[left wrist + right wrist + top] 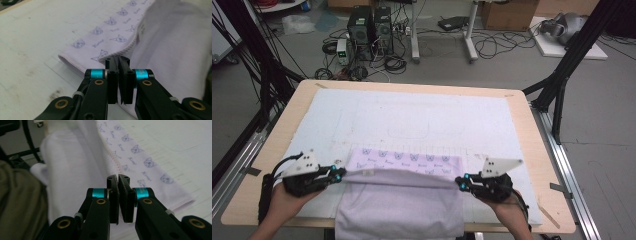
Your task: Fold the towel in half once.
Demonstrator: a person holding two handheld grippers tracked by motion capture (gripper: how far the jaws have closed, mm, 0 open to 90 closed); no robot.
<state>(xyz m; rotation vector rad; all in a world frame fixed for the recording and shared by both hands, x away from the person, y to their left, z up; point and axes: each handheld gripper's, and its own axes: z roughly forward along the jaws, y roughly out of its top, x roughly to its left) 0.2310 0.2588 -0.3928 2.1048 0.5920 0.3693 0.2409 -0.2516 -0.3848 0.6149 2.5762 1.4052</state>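
A lilac cloth [399, 200] lies at the table's [277, 135] near edge, hanging partly over it. The left gripper [339, 172] and right gripper [460, 183] each pinch its stitched hem, fingers [112, 75] closed on the fabric. Its upturned band carries printed cat faces with small script too blurred to read.

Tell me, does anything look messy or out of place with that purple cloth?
Nothing looks damaged. The lavender cloth hangs partly over the table's near edge, with its printed inner side turned up along the top. The left hand-held gripper and right hand-held gripper each pinch an upper corner.
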